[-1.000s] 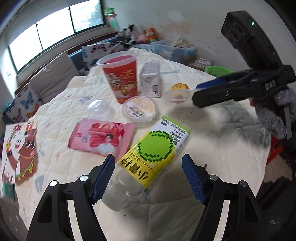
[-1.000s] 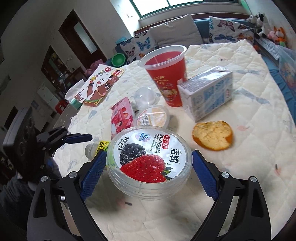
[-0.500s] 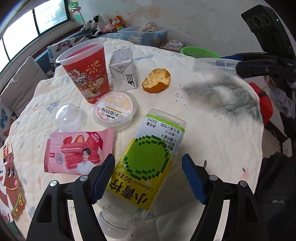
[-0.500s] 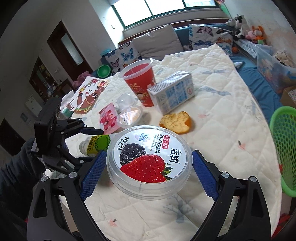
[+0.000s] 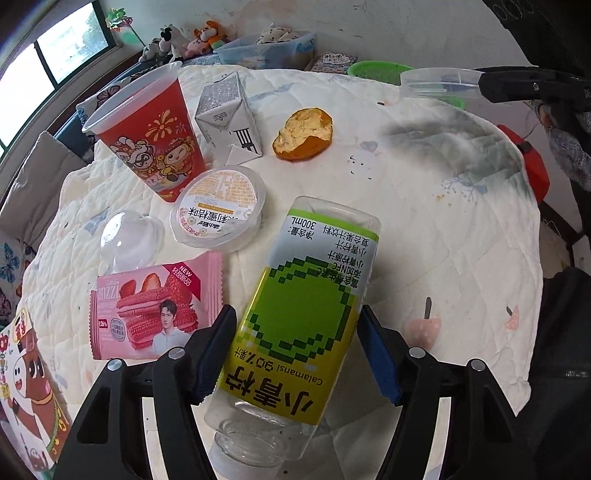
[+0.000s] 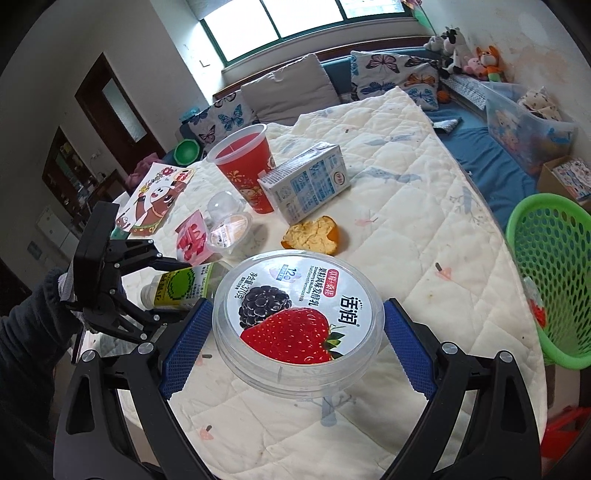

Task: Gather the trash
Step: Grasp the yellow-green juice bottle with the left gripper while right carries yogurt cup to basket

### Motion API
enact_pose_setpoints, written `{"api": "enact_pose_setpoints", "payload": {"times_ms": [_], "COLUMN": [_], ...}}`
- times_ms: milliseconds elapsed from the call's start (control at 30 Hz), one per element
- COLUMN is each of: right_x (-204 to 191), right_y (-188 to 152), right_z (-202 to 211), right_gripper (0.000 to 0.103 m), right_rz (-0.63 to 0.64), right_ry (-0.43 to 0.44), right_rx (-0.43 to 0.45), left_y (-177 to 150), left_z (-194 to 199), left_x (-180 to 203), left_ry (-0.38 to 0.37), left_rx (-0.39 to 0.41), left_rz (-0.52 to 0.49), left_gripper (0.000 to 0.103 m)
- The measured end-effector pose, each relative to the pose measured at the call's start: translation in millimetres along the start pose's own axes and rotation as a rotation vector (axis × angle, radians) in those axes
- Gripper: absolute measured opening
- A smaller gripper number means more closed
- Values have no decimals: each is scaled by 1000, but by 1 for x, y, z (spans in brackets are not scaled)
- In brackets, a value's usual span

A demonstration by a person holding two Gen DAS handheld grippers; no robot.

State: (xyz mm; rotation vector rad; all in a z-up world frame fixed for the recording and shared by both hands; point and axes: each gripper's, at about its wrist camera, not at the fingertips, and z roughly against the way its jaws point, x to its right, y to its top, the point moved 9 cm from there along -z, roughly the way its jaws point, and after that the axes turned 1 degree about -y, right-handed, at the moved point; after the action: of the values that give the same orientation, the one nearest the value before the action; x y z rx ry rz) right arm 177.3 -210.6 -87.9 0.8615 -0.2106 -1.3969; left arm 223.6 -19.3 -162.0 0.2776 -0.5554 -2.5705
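Bright daylight from the window [image 6: 295, 22]; soft shadows, sharp focus, strong fisheye bending and dark corners.

bare quilted table [image 6: 424, 236] lies open between my right tongs and the green basket [image 6: 554, 266]; on my left, red cup [image 5: 147, 136], milk carton [image 5: 229, 114] and pudding tub [image 5: 218, 206] crowd the far side.

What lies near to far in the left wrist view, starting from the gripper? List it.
Clear plastic bottle with green-yellow label → round clear lidded tub → torn orange peel → green plastic basket.
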Motion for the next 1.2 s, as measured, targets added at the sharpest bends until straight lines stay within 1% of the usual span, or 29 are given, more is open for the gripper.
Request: {"api": "enact_pose_setpoints", "payload": {"times_ms": [133, 267, 367, 433, 467, 533, 667, 833, 1033, 1200], "right_x": [4, 12, 20, 28, 33, 43, 75, 127, 211, 265], "right_y": [-3, -5, -6, -7, -8, -10, -13, -14, -16, -20], "right_z": [1, 8, 13, 18, 21, 28, 43, 65, 82, 83], "right_gripper": [91, 91, 91, 91, 91, 91, 91, 91, 91, 91], "right_rz": [-5, -4, -9, -16, -20, -30, -66, -119, -213, -289], "right_ry": [-7, -23, -39, -49, -55, -68, -105, -179, -298, -357], "right_rx": [0, 20, 33, 45, 52, 63, 82, 103, 105, 91], "left_y": [2, 7, 13, 18, 21, 31, 53, 94, 150, 195], "left_z": [1, 7, 17, 24, 29, 37, 44, 47, 45, 41], "left_x": [4, 8, 8, 11, 14, 23, 40, 60, 76, 89], "left_ry": [24, 77, 76, 49, 41, 45, 26, 6, -35, -55], "left_rx": [2, 27, 62, 90, 108, 140, 179, 239, 309, 345], "left_rz": [26, 111, 218, 271, 288, 285, 295, 294, 311, 309], "left_gripper": [63, 60, 59, 58, 58, 57, 56, 55, 55, 55]}}
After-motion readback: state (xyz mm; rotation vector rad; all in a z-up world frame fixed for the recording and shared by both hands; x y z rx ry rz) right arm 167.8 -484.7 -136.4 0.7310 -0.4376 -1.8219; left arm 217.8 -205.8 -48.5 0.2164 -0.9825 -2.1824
